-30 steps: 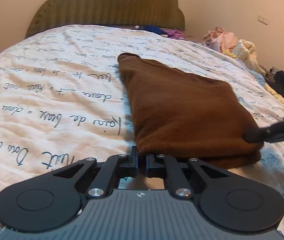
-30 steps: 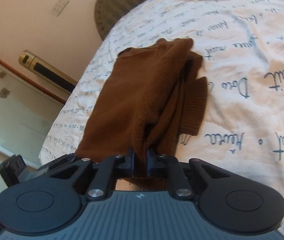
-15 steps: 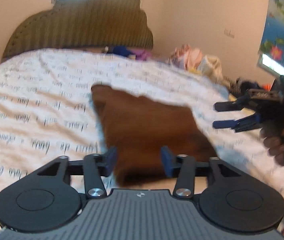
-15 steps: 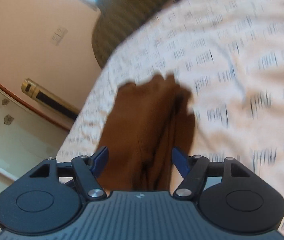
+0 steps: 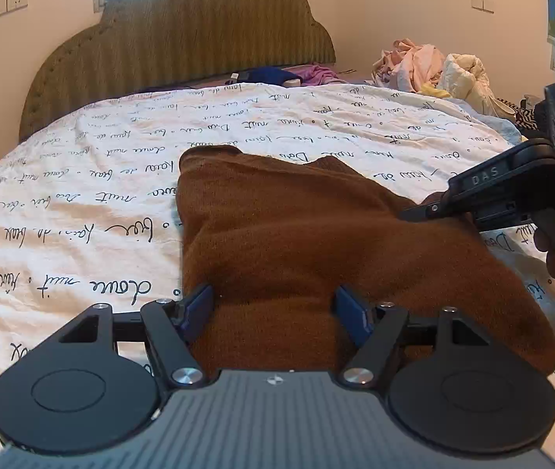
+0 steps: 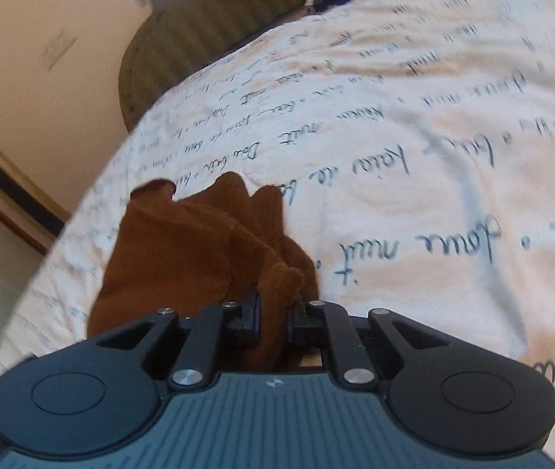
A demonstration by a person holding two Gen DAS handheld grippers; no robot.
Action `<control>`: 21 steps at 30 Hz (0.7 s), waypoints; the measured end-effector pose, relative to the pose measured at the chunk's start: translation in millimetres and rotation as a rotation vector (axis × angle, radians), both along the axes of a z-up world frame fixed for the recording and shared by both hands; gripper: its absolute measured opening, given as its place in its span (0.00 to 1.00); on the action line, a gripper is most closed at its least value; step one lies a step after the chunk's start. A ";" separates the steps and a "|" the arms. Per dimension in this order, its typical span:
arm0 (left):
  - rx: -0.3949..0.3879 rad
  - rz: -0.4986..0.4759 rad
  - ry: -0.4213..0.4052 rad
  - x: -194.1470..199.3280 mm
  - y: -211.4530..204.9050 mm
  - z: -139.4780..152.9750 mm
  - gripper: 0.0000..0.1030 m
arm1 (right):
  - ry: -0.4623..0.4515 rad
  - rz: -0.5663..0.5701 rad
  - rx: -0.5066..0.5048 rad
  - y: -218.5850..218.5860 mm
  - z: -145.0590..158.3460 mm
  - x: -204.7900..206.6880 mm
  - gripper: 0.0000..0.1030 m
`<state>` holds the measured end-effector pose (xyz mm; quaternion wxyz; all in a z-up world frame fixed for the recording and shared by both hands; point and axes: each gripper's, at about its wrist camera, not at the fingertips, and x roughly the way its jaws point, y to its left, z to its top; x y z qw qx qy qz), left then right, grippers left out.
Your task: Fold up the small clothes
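Brown garment (image 5: 316, 242) lies on the script-printed bed sheet (image 5: 82, 203). Right gripper (image 6: 275, 314) pinches a bunched fold of it; left gripper (image 5: 275, 308) is spreading, its near edge loose between the jaws.

A script-printed bedsheet (image 5: 82, 203) covers the bed; olive scalloped headboard (image 5: 183, 39) against pale walls.
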<state>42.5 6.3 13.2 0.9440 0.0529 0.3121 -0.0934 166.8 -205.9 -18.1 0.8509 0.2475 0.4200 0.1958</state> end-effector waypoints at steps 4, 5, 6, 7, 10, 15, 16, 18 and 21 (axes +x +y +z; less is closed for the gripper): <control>0.005 0.011 -0.001 0.2 1.0 0.0 0.70 | -0.048 -0.082 -0.067 3.6 29.1 -14.4 0.21; 0.006 0.013 -0.004 -0.6 0.3 -0.5 0.70 | -0.093 -0.112 -0.093 4.4 40.6 -24.9 0.23; 0.006 0.016 -0.008 -1.1 0.2 -1.1 0.70 | -0.161 -0.120 -0.108 6.7 54.6 -37.3 0.23; 0.008 0.019 -0.010 -1.5 -0.7 -0.9 0.70 | -0.223 -0.093 -0.110 13.0 67.6 -48.9 0.23; 0.019 0.028 -0.013 -1.6 -4.6 -0.9 0.71 | -0.302 0.027 -0.151 42.4 88.8 -70.8 0.32; 0.033 0.011 -0.028 -2.1 -4.5 -2.4 0.72 | -0.160 0.138 -0.271 72.9 34.5 -41.4 0.56; 0.036 0.009 -0.031 -2.7 -4.3 -1.9 0.72 | -0.250 0.152 -0.276 71.4 25.5 -45.3 0.56; 0.015 0.026 -0.041 -9.8 0.7 4.6 0.71 | -0.249 0.145 -0.287 72.8 28.0 -49.3 0.56; -0.053 0.040 -0.058 -35.2 16.7 17.8 0.70 | -0.220 0.105 -0.276 76.1 57.6 -69.4 0.57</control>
